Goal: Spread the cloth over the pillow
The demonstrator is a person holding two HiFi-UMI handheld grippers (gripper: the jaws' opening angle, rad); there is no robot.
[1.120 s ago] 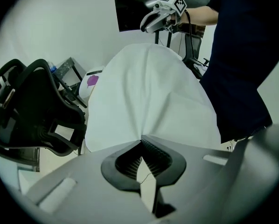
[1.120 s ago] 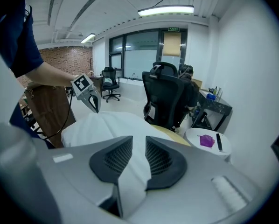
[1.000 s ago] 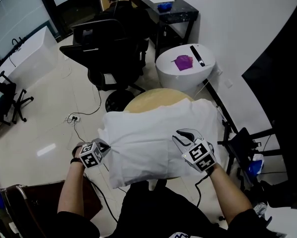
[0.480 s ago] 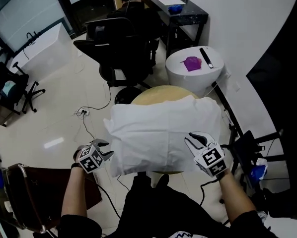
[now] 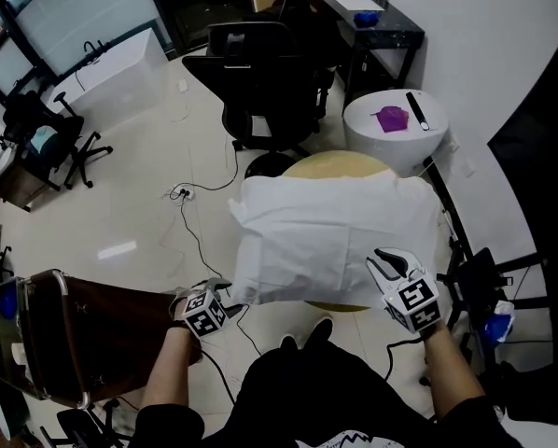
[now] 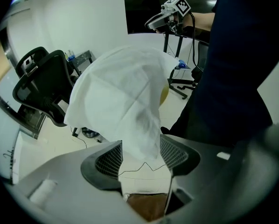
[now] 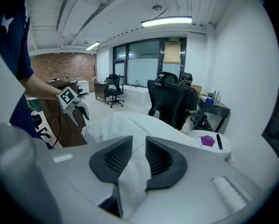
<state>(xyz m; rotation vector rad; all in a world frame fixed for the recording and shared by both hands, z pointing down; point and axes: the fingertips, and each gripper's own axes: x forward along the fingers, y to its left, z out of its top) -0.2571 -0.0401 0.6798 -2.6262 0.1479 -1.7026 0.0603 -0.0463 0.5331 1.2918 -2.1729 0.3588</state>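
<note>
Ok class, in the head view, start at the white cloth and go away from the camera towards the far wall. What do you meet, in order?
white cloth → tan round table → white round table → black desk

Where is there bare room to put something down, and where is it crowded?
Bare: the pale floor between the white cloth, the office chair and the brown cabinet, apart from a power strip. Crowded: the wooden table, nearly all under the cloth; the black stand right of the cloth.
</note>
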